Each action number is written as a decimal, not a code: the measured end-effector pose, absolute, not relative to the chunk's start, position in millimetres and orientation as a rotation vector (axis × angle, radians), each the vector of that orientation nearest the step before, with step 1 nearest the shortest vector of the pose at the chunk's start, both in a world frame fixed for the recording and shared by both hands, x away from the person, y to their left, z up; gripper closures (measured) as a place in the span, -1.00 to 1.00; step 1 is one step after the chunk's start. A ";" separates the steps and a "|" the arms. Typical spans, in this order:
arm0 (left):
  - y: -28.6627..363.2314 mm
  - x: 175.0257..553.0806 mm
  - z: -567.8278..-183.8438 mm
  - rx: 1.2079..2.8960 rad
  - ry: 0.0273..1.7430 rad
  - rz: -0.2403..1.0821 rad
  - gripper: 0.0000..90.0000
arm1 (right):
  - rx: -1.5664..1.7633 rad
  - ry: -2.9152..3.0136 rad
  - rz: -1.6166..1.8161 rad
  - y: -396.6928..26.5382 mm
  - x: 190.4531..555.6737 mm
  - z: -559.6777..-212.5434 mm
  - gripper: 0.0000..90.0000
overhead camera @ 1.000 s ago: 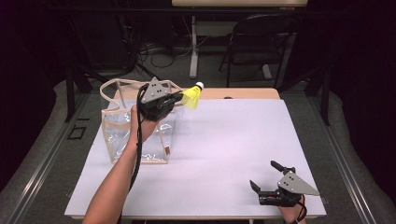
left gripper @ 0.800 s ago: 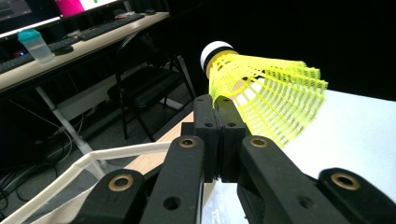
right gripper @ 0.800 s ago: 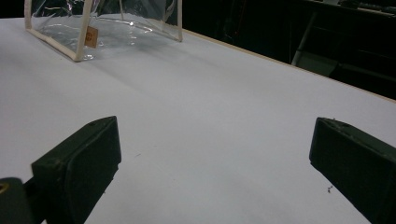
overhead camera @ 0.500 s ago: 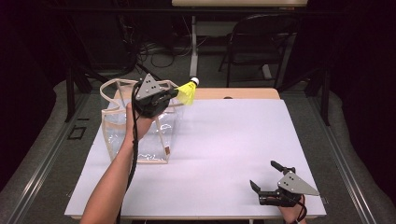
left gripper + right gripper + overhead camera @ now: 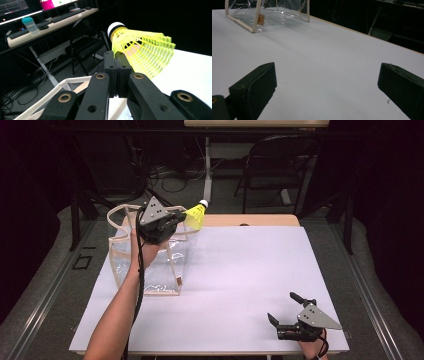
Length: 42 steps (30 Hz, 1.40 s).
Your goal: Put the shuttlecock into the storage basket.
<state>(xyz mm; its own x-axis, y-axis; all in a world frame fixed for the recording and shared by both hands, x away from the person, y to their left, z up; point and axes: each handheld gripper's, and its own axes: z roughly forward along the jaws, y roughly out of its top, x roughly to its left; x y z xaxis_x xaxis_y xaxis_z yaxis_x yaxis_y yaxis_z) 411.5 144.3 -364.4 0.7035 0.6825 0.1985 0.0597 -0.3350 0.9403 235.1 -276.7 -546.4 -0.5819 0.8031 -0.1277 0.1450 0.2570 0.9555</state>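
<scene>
A yellow shuttlecock [image 5: 195, 215] with a white cork tip is held by the edge of its skirt in my left gripper [image 5: 179, 221], which is shut on it. It hangs in the air above the right rim of a clear bag [image 5: 150, 265] with cream trim and handles, standing at the table's left. In the left gripper view the shuttlecock [image 5: 142, 55] sticks out past the closed left gripper [image 5: 117, 65], cork pointing away. My right gripper [image 5: 283, 307] rests near the front right corner, open. Between its jaws, the right gripper [image 5: 327, 82] has only bare table, with the bag [image 5: 269, 12] far off.
The white table [image 5: 240, 270] has a wooden strip along its far edge. A black folding chair [image 5: 275, 165] and a table leg stand behind it. A desk with keyboards and a bottle [image 5: 31, 25] lies beyond.
My left gripper, with the shuttlecock in it, has shifted a little left and up, closer over the bag's opening. The right gripper has stayed put.
</scene>
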 end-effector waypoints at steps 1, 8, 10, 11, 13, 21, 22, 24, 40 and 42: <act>145.2 411.5 -364.3 1.820 0.588 0.714 1.00 | 0.860 1.907 1.353 -276.6 235.1 -546.4 -0.96; 152.1 412.3 -362.4 1.808 0.603 0.728 0.99 | 0.861 1.907 1.354 -276.5 235.2 -546.4 -0.96; 154.0 412.5 -361.9 1.806 0.608 0.734 0.99 | 0.863 1.908 1.354 -276.3 235.1 -546.5 -0.96; 154.6 412.5 -361.8 1.804 0.611 0.735 1.00 | 0.863 1.908 1.354 -276.3 235.1 -546.4 -0.96; 156.4 412.7 -361.5 1.801 0.616 0.737 0.99 | 0.863 1.908 1.354 -276.2 235.2 -546.5 -0.96; 163.7 413.7 -360.3 1.788 0.634 0.750 0.99 | 0.863 1.909 1.354 -276.2 235.2 -546.5 -0.96; 164.6 413.7 -360.1 1.786 0.637 0.751 0.99 | 0.865 1.908 1.355 -276.2 235.2 -546.5 -0.96; 166.6 413.7 -359.7 1.783 0.640 0.752 0.99 | 0.864 1.908 1.354 -276.4 235.4 -546.4 -0.96; 181.2 414.8 -358.6 1.755 0.681 0.766 0.99 | 0.864 1.907 1.353 -276.6 235.3 -546.4 -0.96; 182.9 414.7 -358.5 1.749 0.684 0.770 0.99 | 0.863 1.908 1.353 -276.6 235.2 -546.4 -0.96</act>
<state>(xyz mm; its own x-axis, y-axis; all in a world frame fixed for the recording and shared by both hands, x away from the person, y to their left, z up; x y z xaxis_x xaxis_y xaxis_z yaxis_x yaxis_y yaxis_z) 414.7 182.9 -358.5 0.6285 0.7591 0.1699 0.0789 -0.2795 0.9569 235.2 -276.6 -546.4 -0.5812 0.8041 -0.1247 0.1484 0.2554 0.9554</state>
